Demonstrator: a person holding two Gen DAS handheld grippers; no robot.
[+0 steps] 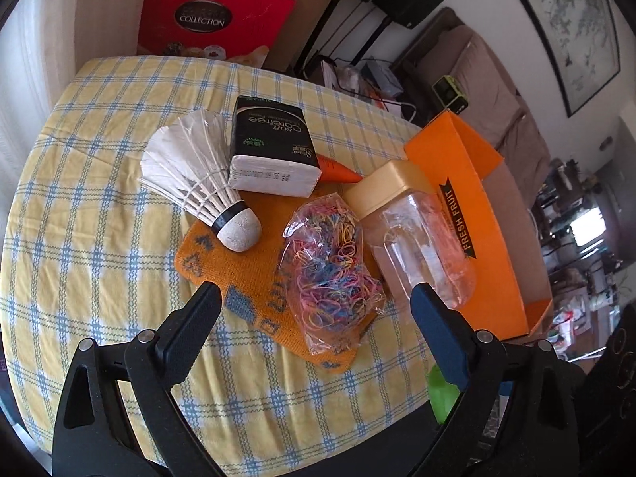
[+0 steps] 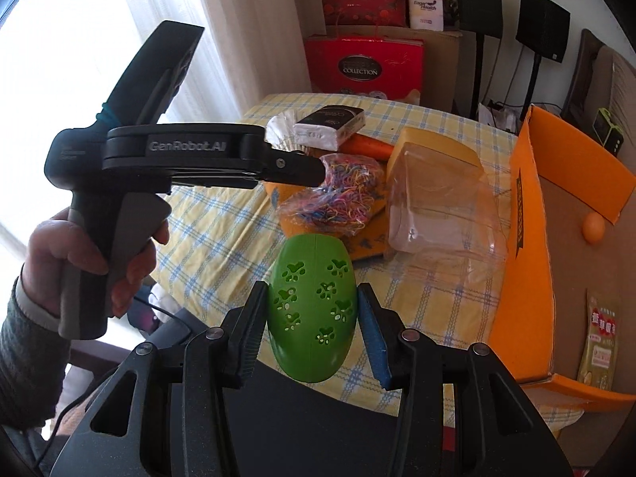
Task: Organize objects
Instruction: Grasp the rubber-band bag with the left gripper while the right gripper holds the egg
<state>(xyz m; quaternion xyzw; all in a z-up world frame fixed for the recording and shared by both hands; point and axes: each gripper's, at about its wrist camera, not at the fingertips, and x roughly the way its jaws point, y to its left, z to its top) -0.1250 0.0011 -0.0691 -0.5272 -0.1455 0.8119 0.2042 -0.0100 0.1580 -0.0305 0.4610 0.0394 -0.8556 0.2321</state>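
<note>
In the right wrist view the right gripper (image 2: 312, 310) sits at the bottom centre of the frame, its two pads clenched on a green egg-shaped plastic case (image 2: 310, 310) pierced with paw-print holes; the case stands upright between the pads, above the near edge of the yellow-and-blue checked tablecloth (image 2: 222, 230). At the left of that frame a hand (image 2: 91, 254) with a grey sleeve grips the handle of the left gripper (image 2: 306, 169), seen side-on with its tips over the pile of items. In the left wrist view the left gripper (image 1: 314, 310) has its jaws spread wide, nothing between the pads, and the bag of coloured rubber bands (image 1: 334, 266) lies on the cloth below the gap, at the centre of the frame. That bag rests on an orange knitted cloth (image 1: 238, 274) with blue patterning. On the same cloth, to the upper left, a white feather shuttlecock (image 1: 198, 171) lies on its side with its cork pointing toward the lower right. Just beside its feathers is a black-and-white pack of tissues (image 1: 270, 147), and an orange carrot (image 1: 338, 171) pokes out from behind the pack's right end. To the right of the bag lies a clear plastic jar with a beige lid (image 1: 417, 234), tipped on its side against the wall of an orange cardboard tray marked FRESH FRUIT (image 1: 489, 230) at the right of the frame. In the right wrist view that tray holds a small orange ball (image 2: 593, 227) and a yellow sachet (image 2: 600, 346).
</note>
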